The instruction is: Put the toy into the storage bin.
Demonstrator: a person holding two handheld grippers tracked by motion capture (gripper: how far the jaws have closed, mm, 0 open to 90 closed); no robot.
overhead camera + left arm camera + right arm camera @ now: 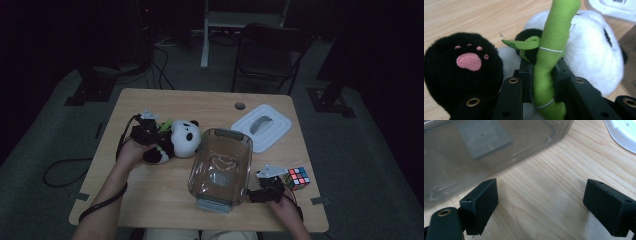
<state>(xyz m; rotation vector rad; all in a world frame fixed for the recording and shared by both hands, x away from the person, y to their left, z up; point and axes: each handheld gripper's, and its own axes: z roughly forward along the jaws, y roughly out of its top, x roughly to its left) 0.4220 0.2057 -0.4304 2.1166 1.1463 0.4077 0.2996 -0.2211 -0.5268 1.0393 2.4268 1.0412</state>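
A plush panda lies on the wooden table left of centre, holding a green bamboo stalk. My left gripper is shut on that stalk; in the left gripper view both black pads press its lower part, beside the panda's black paw with its pink sole. A clear plastic bin stands in the middle of the table. My right gripper rests open by the bin's near right corner, its jaws wide apart over bare wood with the bin wall just ahead.
A white bin lid lies at the back right of the table. A colour cube sits near the right edge, just beyond my right hand. A chair and stand legs are behind the table on the dark floor.
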